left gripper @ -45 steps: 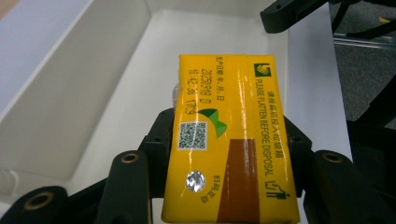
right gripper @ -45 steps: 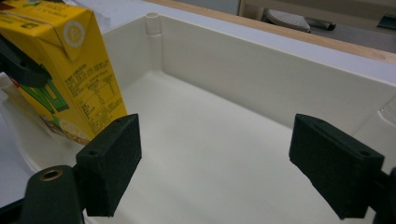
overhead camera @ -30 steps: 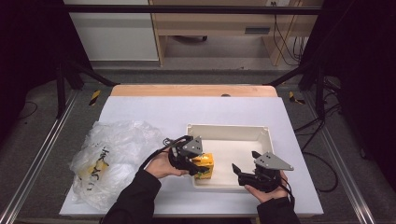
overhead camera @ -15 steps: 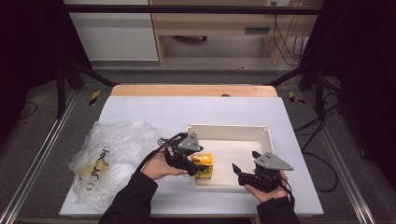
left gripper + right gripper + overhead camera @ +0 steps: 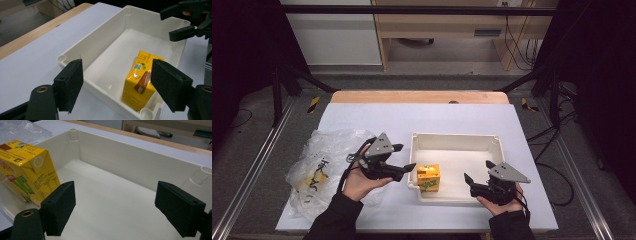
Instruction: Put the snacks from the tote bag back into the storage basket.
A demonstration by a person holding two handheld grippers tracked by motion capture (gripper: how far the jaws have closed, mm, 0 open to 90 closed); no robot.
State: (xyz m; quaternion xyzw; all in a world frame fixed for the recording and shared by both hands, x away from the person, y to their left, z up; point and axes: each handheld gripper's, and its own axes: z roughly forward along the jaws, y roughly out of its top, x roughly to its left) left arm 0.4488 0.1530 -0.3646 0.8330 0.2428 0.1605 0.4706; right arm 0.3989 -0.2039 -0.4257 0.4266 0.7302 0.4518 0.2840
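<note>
trays: one, white (image 5: 455, 141)
juice cartons: one, yellow (image 5: 428, 178)
plastic bags: one, crumpled (image 5: 319, 167)
grippers: two, left gripper (image 5: 404, 156), right gripper (image 5: 468, 183)

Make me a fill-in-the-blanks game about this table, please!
1. The juice box stands inside the white ____.
2. The juice box is mostly ____ in colour.
3. The crinkly plastic bag lies beside the person's ____ hand-held gripper.
4. The jaws of the right hand-held gripper are ____.

Missing words: tray; yellow; left; open
</note>
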